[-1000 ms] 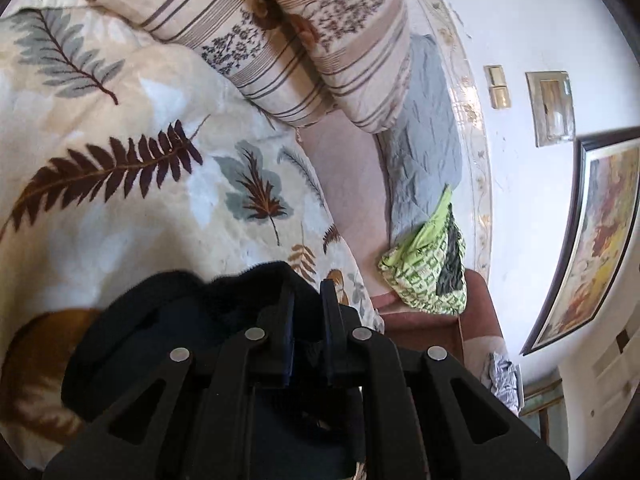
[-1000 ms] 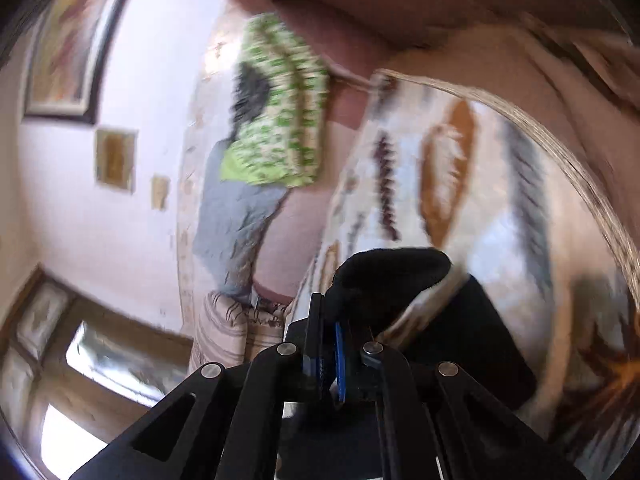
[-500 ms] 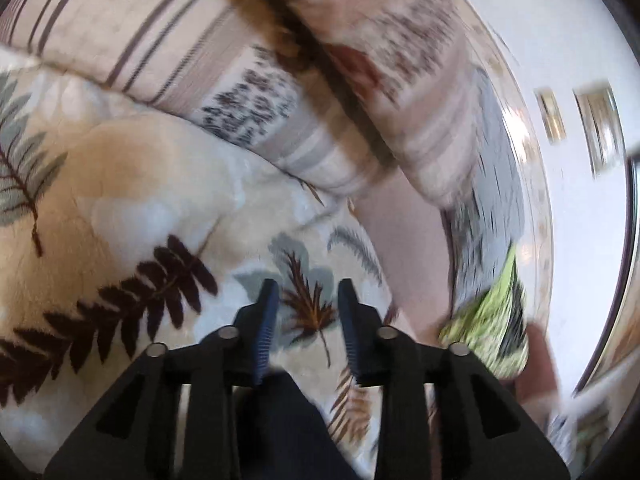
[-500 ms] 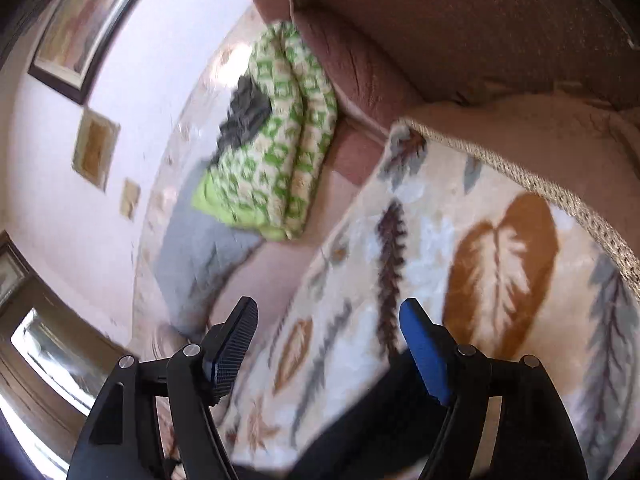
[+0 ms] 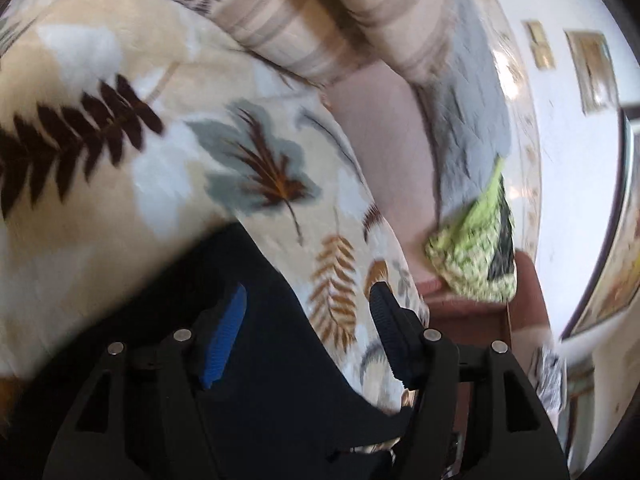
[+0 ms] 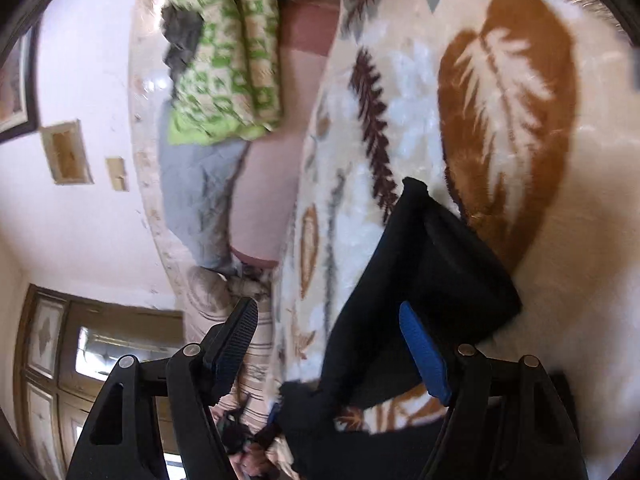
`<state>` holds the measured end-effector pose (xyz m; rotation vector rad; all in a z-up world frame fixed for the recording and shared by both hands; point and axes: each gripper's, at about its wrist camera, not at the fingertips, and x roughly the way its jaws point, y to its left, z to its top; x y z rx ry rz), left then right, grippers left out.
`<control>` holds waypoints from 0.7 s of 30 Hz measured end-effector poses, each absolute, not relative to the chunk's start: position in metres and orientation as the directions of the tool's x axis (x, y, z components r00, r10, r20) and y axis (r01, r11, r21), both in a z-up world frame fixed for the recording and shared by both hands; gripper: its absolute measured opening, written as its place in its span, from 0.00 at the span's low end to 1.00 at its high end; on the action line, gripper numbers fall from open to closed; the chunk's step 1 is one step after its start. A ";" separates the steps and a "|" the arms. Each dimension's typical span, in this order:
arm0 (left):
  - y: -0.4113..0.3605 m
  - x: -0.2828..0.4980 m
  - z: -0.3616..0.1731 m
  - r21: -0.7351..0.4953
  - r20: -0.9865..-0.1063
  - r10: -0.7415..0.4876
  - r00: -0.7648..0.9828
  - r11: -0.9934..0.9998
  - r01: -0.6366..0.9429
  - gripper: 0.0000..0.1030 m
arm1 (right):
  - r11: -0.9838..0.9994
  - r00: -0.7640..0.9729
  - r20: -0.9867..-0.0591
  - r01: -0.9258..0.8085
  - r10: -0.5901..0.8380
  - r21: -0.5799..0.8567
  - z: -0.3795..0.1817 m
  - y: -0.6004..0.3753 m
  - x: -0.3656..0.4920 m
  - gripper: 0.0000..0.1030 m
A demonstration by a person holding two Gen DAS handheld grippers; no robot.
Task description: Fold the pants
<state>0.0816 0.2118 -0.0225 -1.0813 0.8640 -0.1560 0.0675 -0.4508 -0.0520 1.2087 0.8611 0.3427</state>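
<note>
Your left gripper (image 5: 308,336), clamped on the black pants (image 5: 256,360) a second ago, has just been opening and now stands apart over the dark cloth, gripping nothing; your right gripper (image 6: 332,344) has let go too, its jaws easing back in slightly, empty. So the pants lie released on the leaf-print blanket (image 5: 100,184), one fold likely set. Blur and the gripper bodies hide the fold's edges.

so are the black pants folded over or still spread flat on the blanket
Folded over, at least partly: in the right wrist view the black pants lie doubled in layers, a rounded fold edge on the leaf-print blanket. Whether folding is finished, cannot tell.
</note>
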 end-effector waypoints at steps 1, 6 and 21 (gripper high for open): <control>0.220 0.087 -0.024 -0.818 -0.548 -0.504 0.667 0.490 -0.302 0.62 | 0.399 0.631 -0.426 0.195 0.648 0.896 -0.050 -0.445 0.073 0.57; 0.243 0.128 -0.037 -0.818 -0.571 -0.577 0.584 0.457 -0.349 0.79 | 0.487 0.610 -0.471 0.155 0.638 0.860 -0.044 -0.429 0.080 0.40; 0.219 0.154 -0.045 -0.731 -0.642 -0.676 0.361 0.682 -0.025 0.42 | 0.453 0.624 -0.458 0.180 0.634 0.873 -0.048 -0.432 0.081 0.43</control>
